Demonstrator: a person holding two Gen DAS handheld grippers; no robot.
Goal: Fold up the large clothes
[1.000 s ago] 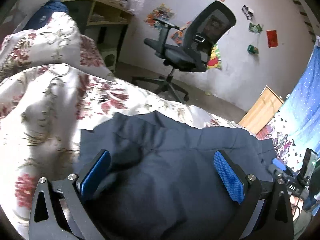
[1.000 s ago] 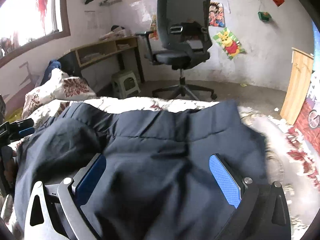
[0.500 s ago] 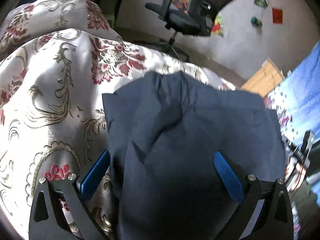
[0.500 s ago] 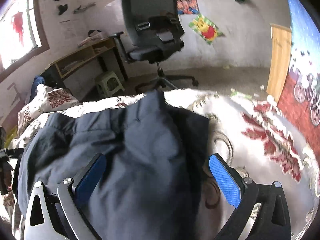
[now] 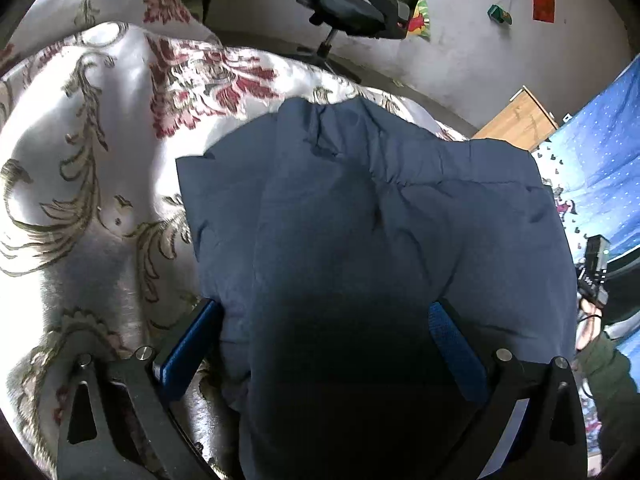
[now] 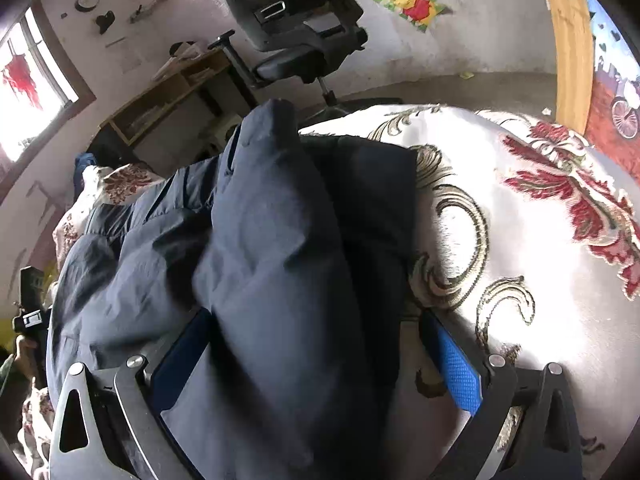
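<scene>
Hand-held grippers, 2, left (image 5: 326, 336) and right (image 6: 316, 340), spread wide, apparently straddling 1 navy jacket (image 5: 360, 208).

Jacket (image 5: 360, 220) lower end cut off by frame edge; office chair (image 6: 296, 12) top cropped.

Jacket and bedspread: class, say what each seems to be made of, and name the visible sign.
Jacket: likely a padded synthetic shell, matte navy; it puffs in soft bulges with stitched seams. Bedspread: probably a satin-like woven fabric, glossy; it shines white in the light and carries a red and gold floral pattern.
</scene>
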